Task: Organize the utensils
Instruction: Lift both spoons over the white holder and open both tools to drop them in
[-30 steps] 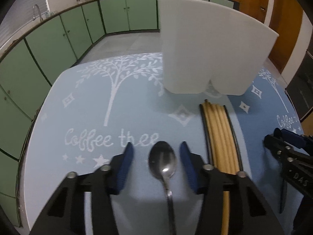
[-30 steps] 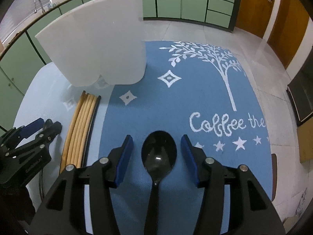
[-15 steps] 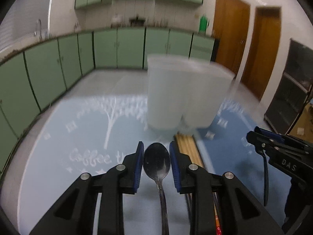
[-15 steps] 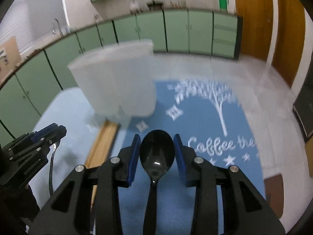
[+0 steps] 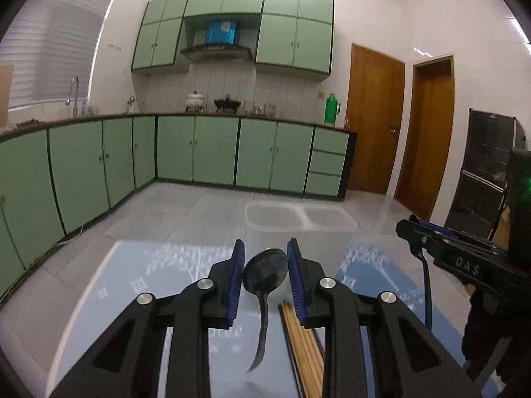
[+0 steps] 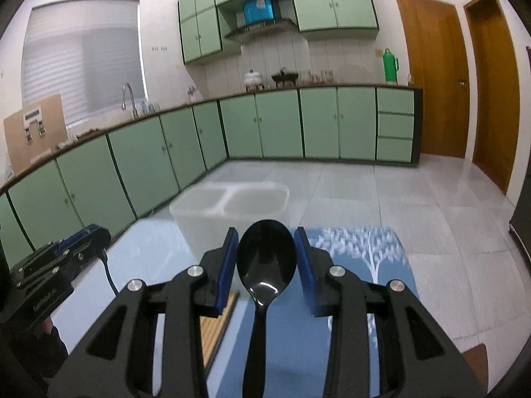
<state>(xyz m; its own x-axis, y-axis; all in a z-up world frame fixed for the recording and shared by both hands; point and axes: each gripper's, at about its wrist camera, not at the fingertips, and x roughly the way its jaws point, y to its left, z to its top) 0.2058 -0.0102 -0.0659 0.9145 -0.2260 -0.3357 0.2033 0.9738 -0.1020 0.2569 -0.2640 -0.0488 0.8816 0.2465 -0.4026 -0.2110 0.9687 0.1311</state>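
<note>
Mid-transfer: left gripper [image 5: 265, 273] pinching a metal spoon [image 5: 264, 273] by the bowl, right gripper [image 6: 266, 262] pinching a black spoon [image 6: 266, 258] likewise, both lifted clear of the worktop [image 5: 159, 285] and aimed at the bin [image 6: 229, 210] just ahead. Next, probably: carry each spoon over the rim, tip handle-down into one of the compartments, then spread fingers — handles hang low, so enough height needed to clear the wall. Count: two spoons, one two-compartment bin, one bundle of chopsticks [image 5: 303, 341] flat on the mat [image 6: 361, 255], exact sticks not countable.
</note>
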